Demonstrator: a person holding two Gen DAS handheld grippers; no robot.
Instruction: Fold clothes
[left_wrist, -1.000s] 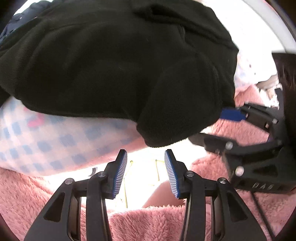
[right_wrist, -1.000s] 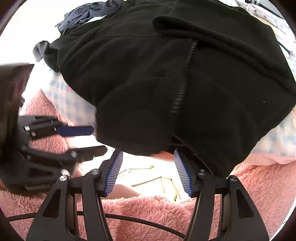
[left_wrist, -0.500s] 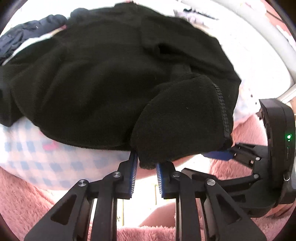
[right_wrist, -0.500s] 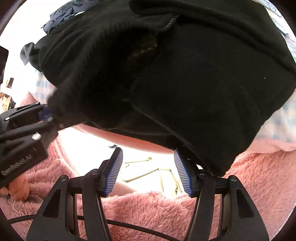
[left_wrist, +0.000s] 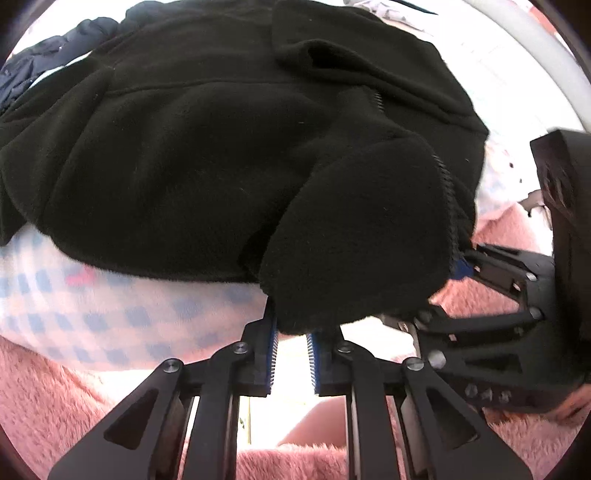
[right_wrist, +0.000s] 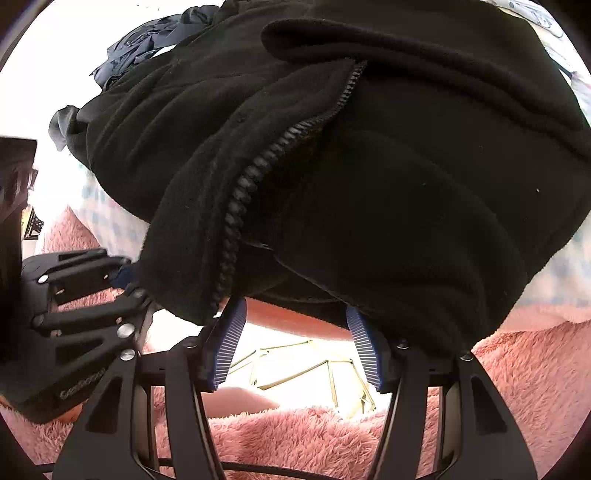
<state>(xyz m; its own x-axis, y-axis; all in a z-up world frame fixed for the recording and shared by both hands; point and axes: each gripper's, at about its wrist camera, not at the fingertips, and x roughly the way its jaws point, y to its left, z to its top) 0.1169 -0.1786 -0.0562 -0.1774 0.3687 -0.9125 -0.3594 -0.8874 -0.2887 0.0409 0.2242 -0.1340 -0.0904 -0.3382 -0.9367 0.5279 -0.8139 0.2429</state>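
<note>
Tongs (left_wrist: 291, 325) — left — closing on fleece jacket (left_wrist: 221, 147).

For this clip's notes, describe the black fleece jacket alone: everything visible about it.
The black fleece jacket is a thick, fuzzy zip-front garment, spread in rumpled folds over a blue-and-white checked cloth. Its open zipper shows coarse black teeth along a turned-back front edge. The near hem hangs toward both cameras. The left tongs are closing with a hem corner between their blue ribbed pads; the right tongs stand open under the hem's edge. A seam crosses the chest.
</note>
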